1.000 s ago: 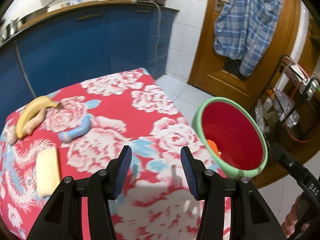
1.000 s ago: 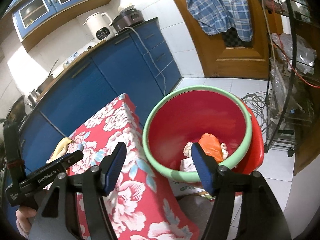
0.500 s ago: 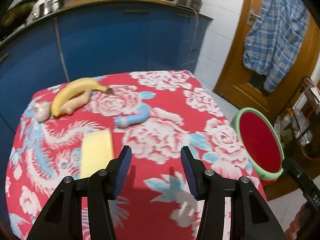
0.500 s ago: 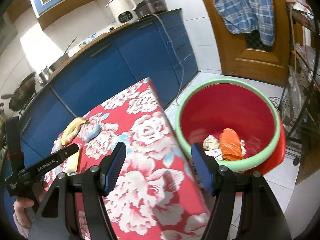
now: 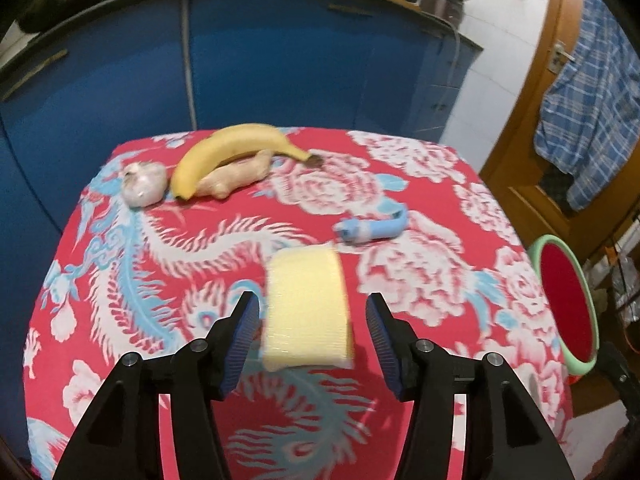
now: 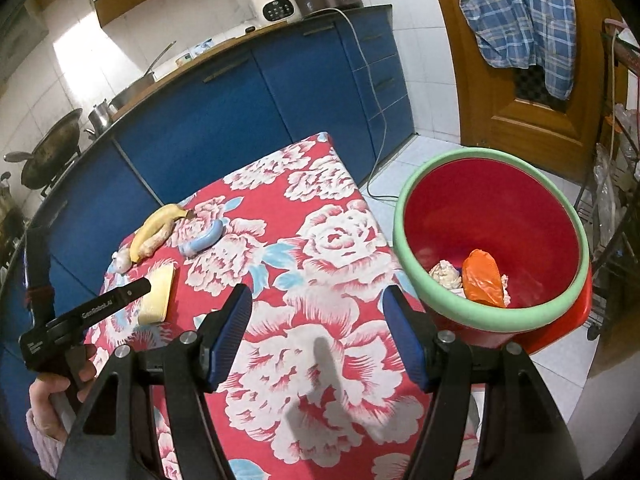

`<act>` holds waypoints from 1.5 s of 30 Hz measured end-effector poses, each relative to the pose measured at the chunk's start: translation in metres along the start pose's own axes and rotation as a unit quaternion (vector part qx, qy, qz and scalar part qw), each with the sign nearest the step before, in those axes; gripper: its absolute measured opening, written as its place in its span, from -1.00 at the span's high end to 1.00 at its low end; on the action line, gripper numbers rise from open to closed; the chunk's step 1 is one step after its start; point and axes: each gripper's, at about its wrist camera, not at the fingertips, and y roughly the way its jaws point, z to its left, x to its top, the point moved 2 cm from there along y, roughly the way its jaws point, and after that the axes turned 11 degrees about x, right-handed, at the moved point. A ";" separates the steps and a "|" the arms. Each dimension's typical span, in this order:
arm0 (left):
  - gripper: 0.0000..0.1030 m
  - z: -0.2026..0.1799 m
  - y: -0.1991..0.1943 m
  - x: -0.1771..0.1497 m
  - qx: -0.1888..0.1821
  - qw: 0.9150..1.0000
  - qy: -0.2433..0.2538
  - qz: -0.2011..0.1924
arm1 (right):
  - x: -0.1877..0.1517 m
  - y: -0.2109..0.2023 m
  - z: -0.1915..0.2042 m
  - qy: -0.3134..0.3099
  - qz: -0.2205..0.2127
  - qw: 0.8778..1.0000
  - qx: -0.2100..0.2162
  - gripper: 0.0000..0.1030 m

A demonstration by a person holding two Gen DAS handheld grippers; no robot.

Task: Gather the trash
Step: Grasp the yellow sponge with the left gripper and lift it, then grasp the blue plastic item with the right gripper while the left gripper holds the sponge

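A pale yellow sponge (image 5: pixel 306 306) lies on the red flowered tablecloth (image 5: pixel 120 320); it also shows in the right wrist view (image 6: pixel 158 296). My left gripper (image 5: pixel 313 344) is open, its fingers on either side of the sponge's near end, not touching it. A light blue curved tube (image 5: pixel 374 229) lies beyond it. My right gripper (image 6: pixel 318 338) is open and empty above the cloth. The red bin with a green rim (image 6: pixel 490 320) stands right of the table, holding an orange bag (image 6: pixel 482 278) and crumpled paper.
A banana (image 5: pixel 232 150), a piece of ginger (image 5: pixel 236 178) and a garlic bulb (image 5: pixel 144 182) lie at the table's far left. Blue cabinets (image 5: pixel 280 60) stand behind. A wooden door with a plaid shirt (image 6: pixel 516 12) is at the right.
My left gripper has swung left from the bin side and moved in over the sponge, which now sits between its fingers. My right gripper has drawn back from the bin toward the table.
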 end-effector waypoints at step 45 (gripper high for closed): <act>0.26 0.040 0.019 0.039 -0.005 0.999 -0.043 -0.024 | 0.022 0.074 0.076 -0.059 0.046 0.997 0.011 -0.36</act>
